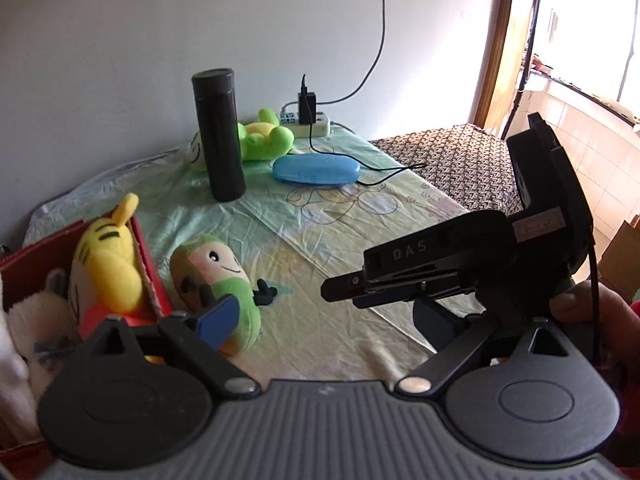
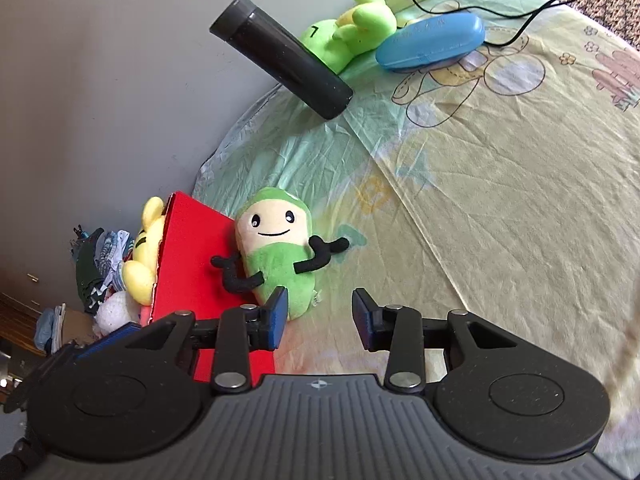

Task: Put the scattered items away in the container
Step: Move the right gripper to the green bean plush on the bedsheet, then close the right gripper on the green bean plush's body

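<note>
right gripper (image 2: 320, 316) jaws apart, empty, nearing green smiley plush (image 2: 276, 256) lying against red box (image 2: 188, 252). left gripper (image 1: 328, 320) wide, empty. next: straddle plush, clamp, lift in.

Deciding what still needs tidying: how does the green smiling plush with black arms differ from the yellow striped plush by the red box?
The green smiling plush with black arms lies on the printed cloth outside the red cardboard box, against its wall; the yellow striped plush already sits inside the box, poking over its rim. The green one has thin black arms; the yellow one has black stripes. Both are small soft toys, and neither is gripped.
</note>
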A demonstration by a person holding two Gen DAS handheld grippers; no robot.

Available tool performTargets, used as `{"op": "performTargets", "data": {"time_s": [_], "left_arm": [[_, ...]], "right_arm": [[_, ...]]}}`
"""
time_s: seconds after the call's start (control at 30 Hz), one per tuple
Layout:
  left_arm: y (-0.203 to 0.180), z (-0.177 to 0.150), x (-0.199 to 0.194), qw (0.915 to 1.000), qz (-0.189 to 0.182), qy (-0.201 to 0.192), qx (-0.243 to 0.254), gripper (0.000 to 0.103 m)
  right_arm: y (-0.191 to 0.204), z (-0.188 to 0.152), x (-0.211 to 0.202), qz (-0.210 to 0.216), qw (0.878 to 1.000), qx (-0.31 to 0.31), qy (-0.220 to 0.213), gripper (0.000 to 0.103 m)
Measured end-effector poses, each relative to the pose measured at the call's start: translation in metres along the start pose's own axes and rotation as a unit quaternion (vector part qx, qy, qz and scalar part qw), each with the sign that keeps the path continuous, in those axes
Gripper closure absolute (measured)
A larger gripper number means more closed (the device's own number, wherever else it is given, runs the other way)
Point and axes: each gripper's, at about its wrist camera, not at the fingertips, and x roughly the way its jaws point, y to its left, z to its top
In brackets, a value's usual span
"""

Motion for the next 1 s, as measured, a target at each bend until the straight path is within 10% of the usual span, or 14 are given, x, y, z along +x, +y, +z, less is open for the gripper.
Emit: {"op": "performTargets", "data": {"time_s": [0.27,0.6,0.73,1.0], "left_arm": [[0.012,0.003,0.035,0.9939,0.057,-0.005,-0.094,0.006],[0.003,0.009,0.049,0.9908,0.102,-0.009,-0.088,0.004],[0.001,0.012,0.055,0.9903,0.106,-0.007,-0.089,0.003],[0.005,0.018,0.061,0.9875,0.116,-0.012,-0.105,0.001]], "right_arm": [[-0.030,0.032,0.045,0.063,0.995,0.035,0.067,0.064],[-0.030,0.046,0.101,0.105,0.986,0.050,0.115,0.065],[-0.030,0.048,0.103,0.120,0.985,0.040,0.119,0.090],[-0.056,0.060,0.064,0.147,0.983,0.048,0.095,0.103]]}}
